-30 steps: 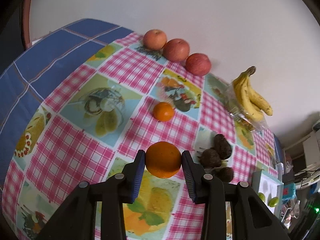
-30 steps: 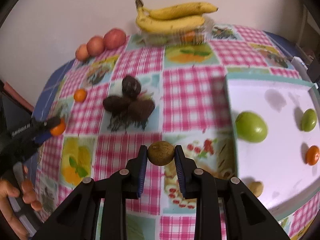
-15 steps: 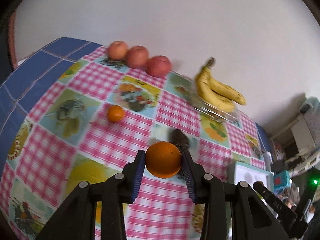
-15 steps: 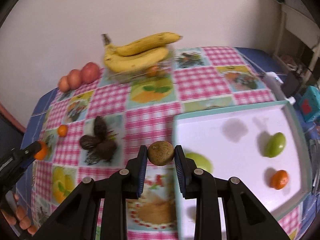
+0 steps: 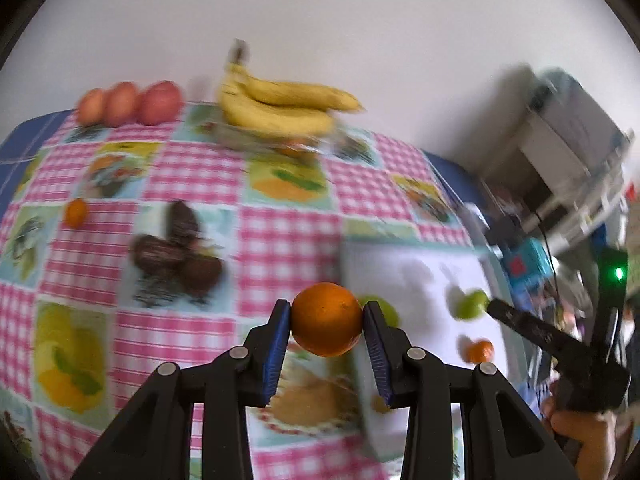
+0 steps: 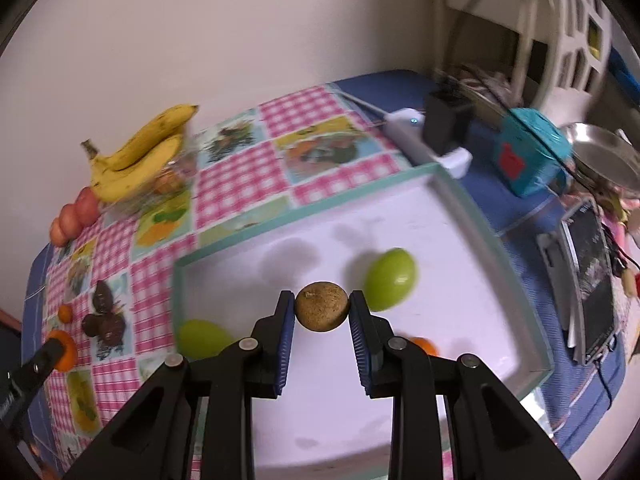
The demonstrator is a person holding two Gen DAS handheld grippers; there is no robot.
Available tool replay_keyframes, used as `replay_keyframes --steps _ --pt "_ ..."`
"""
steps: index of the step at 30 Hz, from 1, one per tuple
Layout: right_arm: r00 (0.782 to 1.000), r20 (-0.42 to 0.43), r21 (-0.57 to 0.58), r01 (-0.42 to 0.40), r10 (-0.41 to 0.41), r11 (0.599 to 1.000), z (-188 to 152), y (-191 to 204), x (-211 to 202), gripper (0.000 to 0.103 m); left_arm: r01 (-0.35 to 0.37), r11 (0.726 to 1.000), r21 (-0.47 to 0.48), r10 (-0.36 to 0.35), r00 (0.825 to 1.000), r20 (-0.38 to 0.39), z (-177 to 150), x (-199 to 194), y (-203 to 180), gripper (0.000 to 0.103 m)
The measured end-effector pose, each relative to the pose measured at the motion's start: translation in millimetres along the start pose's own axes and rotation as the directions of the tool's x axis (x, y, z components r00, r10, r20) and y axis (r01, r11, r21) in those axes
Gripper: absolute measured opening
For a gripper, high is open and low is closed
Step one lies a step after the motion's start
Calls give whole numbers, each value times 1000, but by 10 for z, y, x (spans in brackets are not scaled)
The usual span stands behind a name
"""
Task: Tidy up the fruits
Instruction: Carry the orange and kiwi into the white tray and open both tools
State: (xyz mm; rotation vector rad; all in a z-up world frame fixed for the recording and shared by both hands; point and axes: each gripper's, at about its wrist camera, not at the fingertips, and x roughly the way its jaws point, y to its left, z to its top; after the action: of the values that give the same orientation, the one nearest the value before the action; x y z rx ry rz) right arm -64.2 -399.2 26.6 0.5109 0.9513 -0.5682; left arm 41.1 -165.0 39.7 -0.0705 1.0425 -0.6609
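Note:
My left gripper (image 5: 326, 313) is shut on a round orange (image 5: 326, 322), held above the checked tablecloth at the left edge of the white tray (image 5: 404, 264). My right gripper (image 6: 321, 301) is shut on a small brown round fruit (image 6: 321, 307) and hangs over the tray (image 6: 304, 216). In the tray lie two green fruits (image 6: 390, 280) (image 6: 200, 338) and a small orange fruit (image 6: 424, 346). The left gripper's orange (image 6: 64, 350) also shows at the far left of the right wrist view.
Bananas (image 5: 280, 106) on a clear box, three apples (image 5: 128, 102), a pile of dark fruits (image 5: 176, 252) and a small tangerine (image 5: 76, 213) lie on the cloth. A power strip (image 6: 424, 136), teal box (image 6: 528, 156), metal pan (image 6: 600, 160) and a person's hand (image 5: 580, 436) are to the right.
Both grippers have swung to the right across the table with their fruits still gripped. The right one has gone from over the cloth to over the tray; the left one has reached the tray's edge.

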Motion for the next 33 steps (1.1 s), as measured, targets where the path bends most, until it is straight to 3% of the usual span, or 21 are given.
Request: replay_keyframes --steps 7,10,23,33 --pt "1000 -26 26 -5 6 1000 -32 -199 62 29 42 992 117 -32 996 -84 -227 327 -477 40" --pt "999 -51 42 -9 11 999 -54 -289 135 29 56 991 125 -41 992 -116 -297 442 -532 40" --pt "991 -131 41 -23 28 999 -144 -297 344 29 36 986 163 -6 983 -184 -456 731 -594 40" --pt "991 -130 51 -29 35 998 -137 -272 360 29 34 991 132 -7 980 -197 -458 770 -519 40"
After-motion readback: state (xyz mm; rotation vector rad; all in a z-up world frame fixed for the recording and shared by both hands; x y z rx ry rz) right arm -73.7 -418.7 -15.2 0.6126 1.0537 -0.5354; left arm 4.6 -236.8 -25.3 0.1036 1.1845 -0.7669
